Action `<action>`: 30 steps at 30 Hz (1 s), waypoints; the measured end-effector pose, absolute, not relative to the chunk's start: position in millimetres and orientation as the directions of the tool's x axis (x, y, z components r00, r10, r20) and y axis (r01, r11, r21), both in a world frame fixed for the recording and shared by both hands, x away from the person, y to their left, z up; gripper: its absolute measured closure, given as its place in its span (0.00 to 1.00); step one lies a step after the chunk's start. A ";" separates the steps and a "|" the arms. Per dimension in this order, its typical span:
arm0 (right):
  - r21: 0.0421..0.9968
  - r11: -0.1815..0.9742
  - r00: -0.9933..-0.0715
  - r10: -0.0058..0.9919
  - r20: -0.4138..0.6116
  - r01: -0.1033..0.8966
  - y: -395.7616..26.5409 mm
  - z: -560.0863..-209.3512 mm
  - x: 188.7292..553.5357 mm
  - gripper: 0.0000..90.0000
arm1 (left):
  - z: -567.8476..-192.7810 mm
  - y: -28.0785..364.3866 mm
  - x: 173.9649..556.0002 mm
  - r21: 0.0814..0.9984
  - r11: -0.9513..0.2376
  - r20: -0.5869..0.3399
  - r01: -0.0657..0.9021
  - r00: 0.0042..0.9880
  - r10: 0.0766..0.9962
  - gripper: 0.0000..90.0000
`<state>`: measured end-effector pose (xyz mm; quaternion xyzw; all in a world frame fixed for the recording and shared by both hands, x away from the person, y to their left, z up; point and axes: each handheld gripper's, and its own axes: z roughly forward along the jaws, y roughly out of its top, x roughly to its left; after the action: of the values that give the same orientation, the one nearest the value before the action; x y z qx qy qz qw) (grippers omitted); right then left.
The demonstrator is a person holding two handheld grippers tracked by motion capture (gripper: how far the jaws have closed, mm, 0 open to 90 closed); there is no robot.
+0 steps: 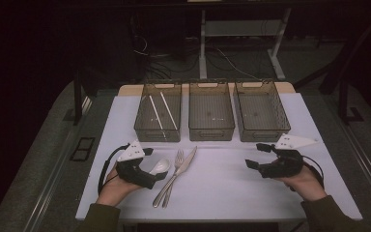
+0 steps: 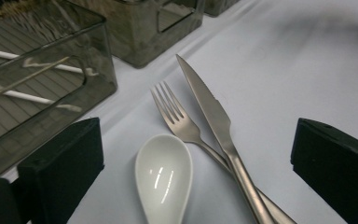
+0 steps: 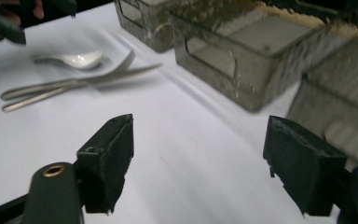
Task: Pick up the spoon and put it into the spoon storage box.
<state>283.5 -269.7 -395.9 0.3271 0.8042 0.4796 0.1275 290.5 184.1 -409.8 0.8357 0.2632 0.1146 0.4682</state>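
Dim, dark surroundings (slight motion blur)

A white-covered table carries three smoky bins beyond both jaw pairs; a white spoon, fork and knife lie between the left jaws.

A white-covered table stands in a dim room, lit mainly on its top. Beyond its far edge, the grey floor carries loose black cables and the pale legs of a desk frame. The far background is dark.
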 end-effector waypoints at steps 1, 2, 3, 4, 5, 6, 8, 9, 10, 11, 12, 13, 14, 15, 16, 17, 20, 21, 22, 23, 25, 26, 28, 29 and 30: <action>0.855 0.320 -0.747 0.655 0.111 0.408 -272.3 -399.6 279.9 0.26 | -409.5 185.1 291.5 0.844 -0.420 -0.055 0.333 0.833 0.551 0.03; 0.855 0.319 -0.743 0.661 0.109 0.409 -274.5 -403.5 276.8 0.25 | -409.3 185.7 292.7 0.846 -0.416 -0.054 0.335 0.829 0.557 0.04; 0.854 0.324 -0.741 0.663 0.103 0.408 -276.2 -407.3 274.1 0.25 | -408.9 186.7 294.0 0.845 -0.416 -0.055 0.337 0.828 0.558 0.05; 0.853 0.322 -0.734 0.672 0.100 0.411 -277.4 -410.6 271.4 0.24 | -408.6 187.6 295.3 0.845 -0.416 -0.053 0.336 0.826 0.561 0.06; 0.852 0.323 -0.732 0.674 0.099 0.412 -278.5 -413.7 269.5 0.24 | -408.2 188.5 296.9 0.845 -0.414 -0.054 0.338 0.825 0.563 0.08; 0.847 0.323 -0.731 0.674 0.107 0.422 -279.4 -416.5 267.8 0.24 | -408.1 189.4 298.6 0.846 -0.410 -0.060 0.341 0.824 0.563 0.10; 0.844 0.325 -0.727 0.679 0.107 0.427 -280.8 -421.6 264.8 0.22 | -408.2 191.6 302.4 0.843 -0.414 -0.063 0.342 0.829 0.556 0.15; 0.841 0.333 -0.727 0.679 0.101 0.427 -281.6 -423.5 262.9 0.22 | -408.5 192.6 304.7 0.840 -0.419 -0.064 0.345 0.830 0.555 0.16; 0.838 0.338 -0.725 0.682 0.094 0.427 -282.4 -425.1 261.2 0.22 | -408.9 194.0 307.2 0.835 -0.424 -0.068 0.350 0.832 0.551 0.18; 0.838 0.335 -0.720 0.688 0.095 0.430 -283.2 -426.6 259.3 0.22 | -409.3 195.4 309.8 0.832 -0.428 -0.072 0.353 0.834 0.547 0.20; 0.839 0.333 -0.721 0.686 0.098 0.431 -284.1 -428.0 257.6 0.22 | -409.9 197.0 312.4 0.829 -0.433 -0.073 0.354 0.836 0.543 0.23; 0.838 0.331 -0.720 0.686 0.102 0.434 -284.6 -429.1 255.7 0.22 | -410.8 198.2 314.6 0.825 -0.435 -0.080 0.362 0.835 0.544 0.25; 0.837 0.336 -0.721 0.686 0.097 0.431 -285.3 -429.7 254.1 0.22 | -412.1 199.3 316.7 0.820 -0.438 -0.085 0.368 0.836 0.542 0.27; 0.837 0.338 -0.719 0.689 0.091 0.430 -286.1 -430.1 252.6 0.22 | -413.6 200.3 318.0 0.816 -0.443 -0.086 0.372 0.836 0.542 0.29; 0.837 0.337 -0.718 0.690 0.092 0.432 -287.3 -430.4 251.4 0.22 | -415.5 200.8 318.4 0.813 -0.444 -0.085 0.376 0.832 0.548 0.30; 0.837 0.334 -0.714 0.694 0.093 0.433 -288.4 -430.7 250.2 0.22 | -417.3 201.6 318.2 0.809 -0.453 -0.079 0.375 0.832 0.549 0.32; 0.835 0.343 -0.714 0.696 0.083 0.431 -291.9 -432.6 247.8 0.22 | -421.9 204.1 316.0 0.794 -0.470 -0.080 0.386 0.833 0.548 0.37; 0.834 0.343 -0.712 0.697 0.082 0.433 -292.8 -433.3 247.9 0.22 | -423.2 205.3 314.6 0.789 -0.473 -0.079 0.392 0.829 0.554 0.38; 0.832 0.339 -0.708 0.701 0.088 0.439 -293.8 -434.3 248.0 0.22 | -424.2 205.6 313.6 0.790 -0.468 -0.084 0.395 0.827 0.556 0.39; 0.831 0.337 -0.705 0.703 0.091 0.443 -294.1 -434.7 248.0 0.22 | -424.9 205.8 312.7 0.783 -0.478 -0.083 0.398 0.829 0.554 0.39; 0.831 0.339 -0.704 0.705 0.086 0.441 -294.5 -434.9 248.8 0.22 | -426.9 205.3 310.3 0.777 -0.487 -0.081 0.399 0.830 0.551 0.41; 0.832 0.338 -0.705 0.704 0.087 0.440 -294.5 -434.9 248.9 0.22 | -428.2 205.0 309.5 0.772 -0.491 -0.084 0.403 0.831 0.549 0.42; 0.832 0.340 -0.706 0.703 0.085 0.439 -294.5 -434.9 248.8 0.22 | -431.3 204.1 308.6 0.754 -0.510 -0.082 0.414 0.830 0.551 0.45; 0.831 0.342 -0.707 0.702 0.084 0.438 -294.5 -435.0 248.8 0.22 | -433.0 203.8 309.0 0.745 -0.523 -0.080 0.414 0.834 0.546 0.47; 0.831 0.343 -0.709 0.701 0.083 0.437 -294.4 -435.2 249.0 0.22 | -434.7 202.9 308.9 0.737 -0.528 -0.089 0.422 0.835 0.544 0.48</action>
<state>249.0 -294.4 -435.2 0.3526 0.8065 0.4517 0.1460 308.9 202.9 -434.7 0.8706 0.2774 0.0762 0.3990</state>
